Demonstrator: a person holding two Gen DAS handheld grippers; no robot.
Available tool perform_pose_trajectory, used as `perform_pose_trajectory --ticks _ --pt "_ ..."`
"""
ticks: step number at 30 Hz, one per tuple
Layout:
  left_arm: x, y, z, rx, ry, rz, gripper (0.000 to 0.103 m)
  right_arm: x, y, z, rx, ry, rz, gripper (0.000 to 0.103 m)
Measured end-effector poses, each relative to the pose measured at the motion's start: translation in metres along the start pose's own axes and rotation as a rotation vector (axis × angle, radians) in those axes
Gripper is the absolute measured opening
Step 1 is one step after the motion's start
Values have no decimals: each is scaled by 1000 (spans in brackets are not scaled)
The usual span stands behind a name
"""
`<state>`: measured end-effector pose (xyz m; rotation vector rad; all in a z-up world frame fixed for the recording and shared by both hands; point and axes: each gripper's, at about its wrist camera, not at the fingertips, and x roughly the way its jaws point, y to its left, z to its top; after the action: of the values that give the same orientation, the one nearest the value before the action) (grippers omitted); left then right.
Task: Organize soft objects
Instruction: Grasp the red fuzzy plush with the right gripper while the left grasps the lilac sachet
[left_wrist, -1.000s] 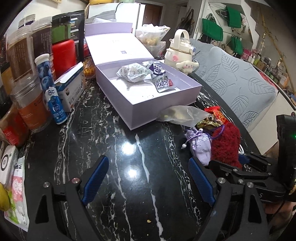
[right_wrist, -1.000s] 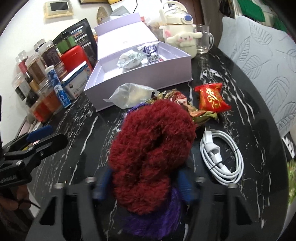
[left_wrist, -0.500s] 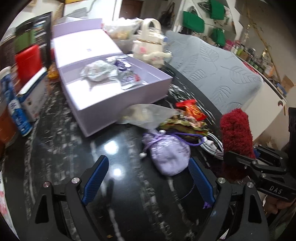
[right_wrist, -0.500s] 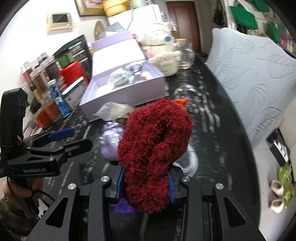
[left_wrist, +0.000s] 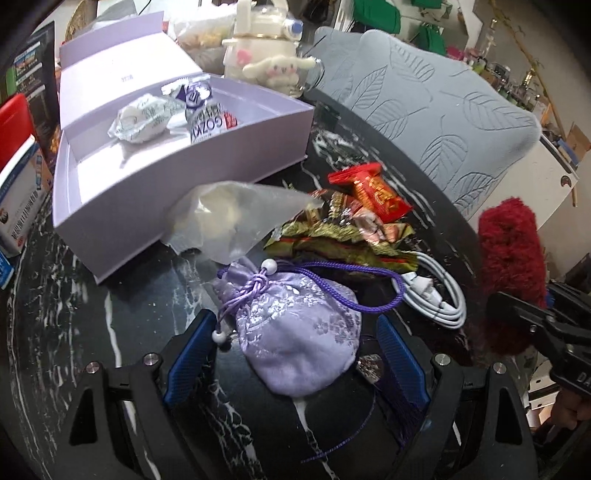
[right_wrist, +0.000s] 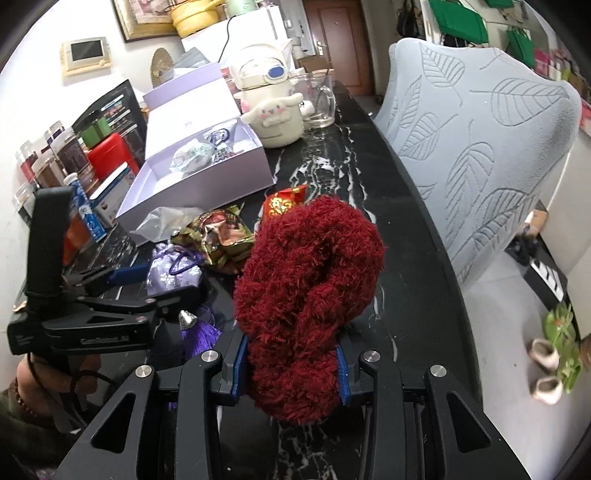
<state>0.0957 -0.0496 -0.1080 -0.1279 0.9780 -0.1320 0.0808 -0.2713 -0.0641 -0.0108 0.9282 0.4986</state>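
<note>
A lavender satin drawstring pouch (left_wrist: 295, 332) lies on the black marble table (left_wrist: 110, 317). My left gripper (left_wrist: 295, 354) stands open astride it, with a gap between each blue pad and the cloth. The right wrist view shows the same pouch (right_wrist: 170, 269) between the left gripper's (right_wrist: 159, 282) fingers. My right gripper (right_wrist: 291, 369) is shut on a dark red fuzzy scrunchie (right_wrist: 306, 288), held up off the table. In the left wrist view the scrunchie (left_wrist: 511, 254) is at the right. An open lavender box (left_wrist: 177, 184) behind holds two wrapped packets.
A clear plastic bag (left_wrist: 229, 218), crumpled snack wrappers (left_wrist: 343, 229), a red packet (left_wrist: 373, 192) and a coiled white cable (left_wrist: 436, 295) lie beyond the pouch. Jars and boxes (right_wrist: 55, 158) line the left edge. A plush-covered kettle (right_wrist: 273, 110), a glass mug (right_wrist: 317, 99) and a grey cushion (right_wrist: 480, 147) stand behind.
My left gripper has swung right and down until its open fingers straddle the pouch. The right gripper has raised the red scrunchie and carried it off to the right.
</note>
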Motion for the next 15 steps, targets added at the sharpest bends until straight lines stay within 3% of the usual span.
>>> perform_pose_trajectory --ticks 4,8,15 --pt "5 -5 1 31 -7 51 88 3 1 1 -6 5 2 36" --pt "4 -9 -1 67 -27 91 64 4 0 1 -4 2 7 36" --pt "-3 -8 -9 70 -23 48 55 6 3 0 -6 4 21 36"
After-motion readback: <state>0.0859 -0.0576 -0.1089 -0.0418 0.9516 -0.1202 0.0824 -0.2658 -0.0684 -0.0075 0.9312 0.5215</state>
